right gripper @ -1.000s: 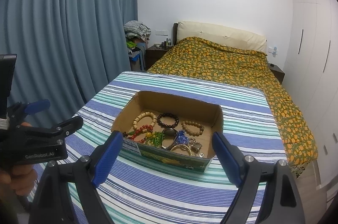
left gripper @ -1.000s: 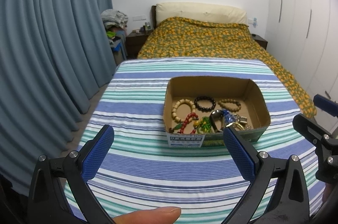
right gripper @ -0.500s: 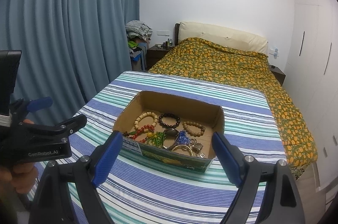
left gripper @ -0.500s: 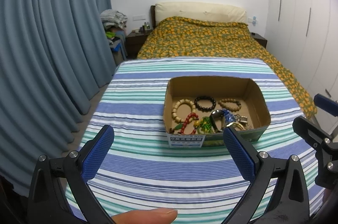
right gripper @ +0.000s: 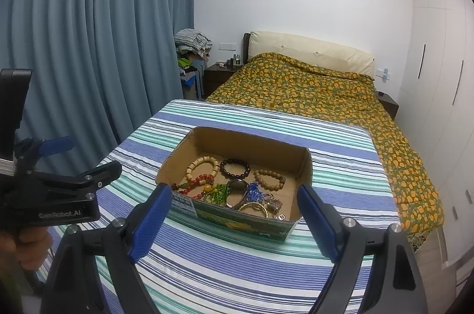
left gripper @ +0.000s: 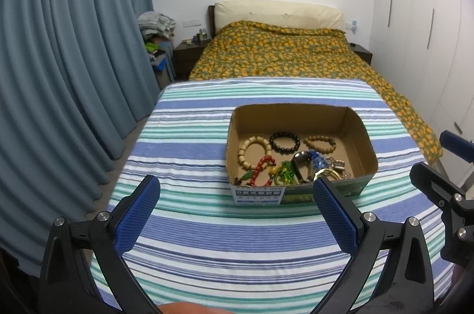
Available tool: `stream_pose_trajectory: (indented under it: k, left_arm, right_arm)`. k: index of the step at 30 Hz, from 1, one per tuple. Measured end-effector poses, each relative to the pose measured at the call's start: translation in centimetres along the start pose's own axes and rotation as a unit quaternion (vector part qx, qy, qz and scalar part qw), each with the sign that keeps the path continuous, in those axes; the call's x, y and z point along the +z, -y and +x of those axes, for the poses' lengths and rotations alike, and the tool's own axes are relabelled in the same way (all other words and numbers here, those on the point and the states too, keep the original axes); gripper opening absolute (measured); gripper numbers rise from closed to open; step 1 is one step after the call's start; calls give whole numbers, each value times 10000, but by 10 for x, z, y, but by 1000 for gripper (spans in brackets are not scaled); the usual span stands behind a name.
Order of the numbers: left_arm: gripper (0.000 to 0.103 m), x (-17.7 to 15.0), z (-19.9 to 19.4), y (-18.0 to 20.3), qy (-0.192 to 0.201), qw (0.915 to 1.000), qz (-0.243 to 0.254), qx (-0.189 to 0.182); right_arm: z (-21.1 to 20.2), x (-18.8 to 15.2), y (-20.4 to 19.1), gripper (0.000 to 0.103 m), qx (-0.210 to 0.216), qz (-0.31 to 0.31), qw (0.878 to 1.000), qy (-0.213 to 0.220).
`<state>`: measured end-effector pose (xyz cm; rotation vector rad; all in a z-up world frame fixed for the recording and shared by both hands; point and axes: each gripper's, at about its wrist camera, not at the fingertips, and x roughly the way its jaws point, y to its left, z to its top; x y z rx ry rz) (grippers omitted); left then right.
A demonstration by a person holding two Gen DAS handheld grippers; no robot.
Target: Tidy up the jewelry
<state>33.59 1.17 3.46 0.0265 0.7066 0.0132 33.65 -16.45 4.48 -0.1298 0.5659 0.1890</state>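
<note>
An open cardboard box (left gripper: 296, 109) (right gripper: 248, 136) sits on the striped tablecloth (left gripper: 207, 225). Inside lie a pale wooden bead bracelet (left gripper: 246, 154), a dark bead bracelet (left gripper: 284, 140), a tan bead bracelet (left gripper: 320, 142), red beads (left gripper: 260, 168), green beads (left gripper: 284, 173), blue beads (left gripper: 318, 161) and a gold bangle (left gripper: 326, 173). My left gripper (left gripper: 235, 195) hovers open, near side of the box, nothing between its blue pads. My right gripper (right gripper: 234, 192) is open too, its fingers framing the box's front wall from above. Each gripper shows at the edge of the other's view.
Beyond the table's far edge stands a bed (left gripper: 281, 53) with an orange-patterned cover. Blue curtains (left gripper: 59, 77) run along the left, white wardrobes (left gripper: 414, 17) along the right. A dark nightstand (left gripper: 186, 53) is beside the bed. A thumb tip (left gripper: 177, 309) shows at the bottom.
</note>
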Motion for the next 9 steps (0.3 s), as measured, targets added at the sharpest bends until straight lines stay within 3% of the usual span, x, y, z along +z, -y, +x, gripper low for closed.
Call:
stream_pose_trajectory:
  k: [9]
  left_arm:
    - [103,-2,-6,1,173,9998,-8,33]
  right_arm:
    - [2,-1,2,88,-29,16,10000,-5]
